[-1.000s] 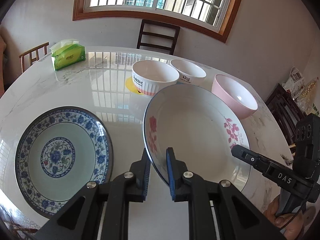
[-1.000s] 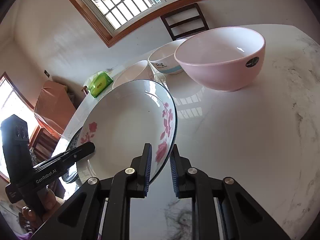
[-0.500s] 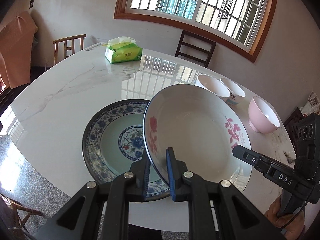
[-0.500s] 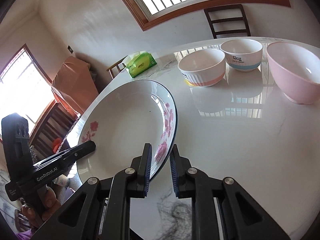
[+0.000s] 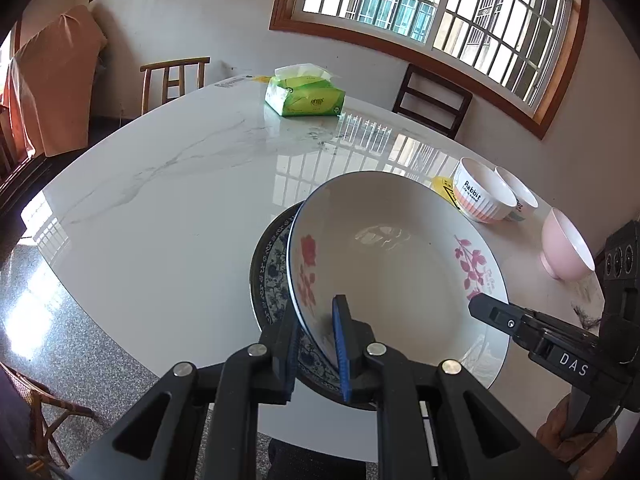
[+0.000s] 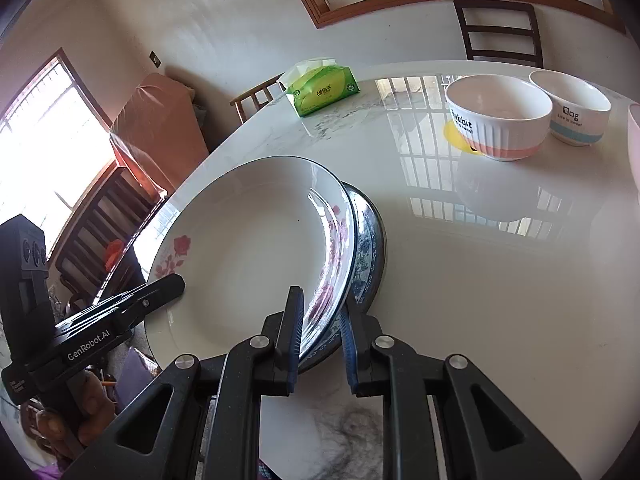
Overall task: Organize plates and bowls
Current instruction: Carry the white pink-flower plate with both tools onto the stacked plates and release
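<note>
Stacking is the step in hand: the left gripper (image 5: 316,344) has its jaws clamped on the near rim of the rose-patterned plate (image 5: 392,256), and the right gripper (image 6: 320,334) straddles the opposite rim, though its jaws look slackened, with a gap beside the outer pad. The rose-patterned plate lies almost squarely over the blue-patterned plate (image 5: 272,276), tilted, its far edge raised; whether it touches yet I cannot tell. Next, I judge, it must be levelled, let down into the blue-patterned plate, and both jaws slid clear without dragging the stack.

Beyond the blue-patterned plate stand the Rabbit bowl (image 6: 500,120) and Dog bowl (image 6: 572,108), close together, the pink bowl (image 5: 566,246) further along, and a tissue pack (image 5: 306,94) far across the table (image 5: 180,200). Nothing blocks the lowering.
</note>
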`<control>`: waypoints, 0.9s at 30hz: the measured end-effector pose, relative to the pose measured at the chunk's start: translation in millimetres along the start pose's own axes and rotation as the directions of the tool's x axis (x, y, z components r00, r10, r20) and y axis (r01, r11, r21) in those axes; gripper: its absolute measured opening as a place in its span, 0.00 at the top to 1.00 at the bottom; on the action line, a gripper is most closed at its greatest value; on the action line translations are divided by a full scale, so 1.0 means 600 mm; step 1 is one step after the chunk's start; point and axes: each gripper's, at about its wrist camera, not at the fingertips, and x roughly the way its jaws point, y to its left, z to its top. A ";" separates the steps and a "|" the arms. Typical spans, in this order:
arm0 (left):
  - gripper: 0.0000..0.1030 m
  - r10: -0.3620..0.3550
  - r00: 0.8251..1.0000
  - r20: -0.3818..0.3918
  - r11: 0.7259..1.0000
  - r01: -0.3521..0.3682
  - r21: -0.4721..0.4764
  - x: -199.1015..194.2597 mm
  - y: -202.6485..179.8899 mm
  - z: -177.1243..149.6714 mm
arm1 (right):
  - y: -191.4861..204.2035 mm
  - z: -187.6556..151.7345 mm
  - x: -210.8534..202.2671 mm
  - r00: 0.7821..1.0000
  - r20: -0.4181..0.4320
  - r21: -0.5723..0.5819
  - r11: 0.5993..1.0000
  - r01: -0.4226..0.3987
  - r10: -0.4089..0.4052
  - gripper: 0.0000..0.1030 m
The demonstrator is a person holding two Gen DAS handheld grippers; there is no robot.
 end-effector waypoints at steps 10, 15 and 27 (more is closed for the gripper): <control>0.84 0.012 1.000 -0.023 1.000 -0.013 -0.009 0.033 0.011 0.002 | 0.010 0.001 0.035 0.999 -0.028 -0.021 0.999 0.033 -0.034 0.83; 0.84 0.008 1.000 -0.028 1.000 -0.008 -0.011 0.043 0.012 0.004 | 0.015 0.000 0.038 0.998 -0.023 -0.030 0.998 0.049 -0.050 0.83; 0.80 0.080 0.997 0.003 0.996 -0.080 0.026 0.049 0.009 0.001 | 0.030 -0.005 0.033 0.991 0.044 -0.088 0.987 0.132 -0.129 0.79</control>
